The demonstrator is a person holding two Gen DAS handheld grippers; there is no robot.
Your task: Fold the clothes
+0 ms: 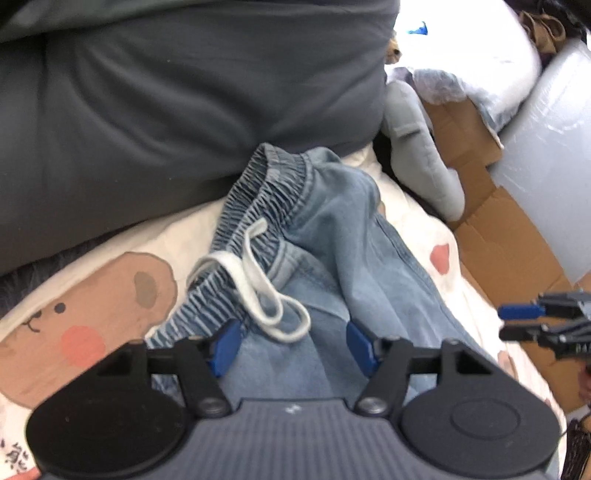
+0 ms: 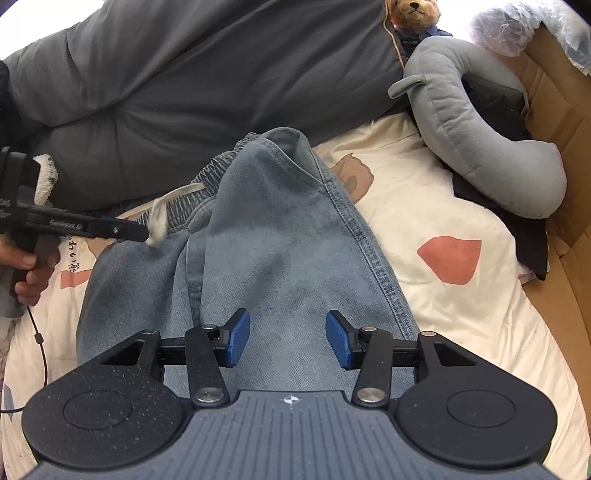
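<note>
L gripper (image 1: 291,345): jaws spread, blue pads apart, nothing pinched. Denim lies under/between them, but pads don't press on it. Pointed down at a slant over the waistband end of the jeans (image 1: 332,236). White drawstring (image 1: 255,284) loops loose on the denim just past the L pad, tail reaching the gap between the pads; no grip on it.

R wrist view shows L gripper side-on at left edge (image 2: 142,232), fingers roughly level, tips right at the drawstring (image 2: 162,210) end by the elastic waistband. Touching or just beside, can't tell. Person's hand (image 2: 27,273) wraps its handle from below, thumb on the side; cable hangs down from it.

R gripper (image 2: 288,338): jaws spread abt halfway, pads apart, empty. Angled down over the leg part of the jeans (image 2: 280,240), nearer than the waistband. Denim below the pads, contact unclear. In L view it pokes in from the right edge (image 1: 517,321), fingers apart.

Jeans: light blue, lying lengthwise on cream bedsheet (image 2: 443,206) w/ bear print, waistband at far end against dark grey duvet (image 2: 221,74). Grey plush (image 2: 480,129) far right, teddy (image 2: 415,13) behind it, cardboard (image 2: 565,110) along right edge.
</note>
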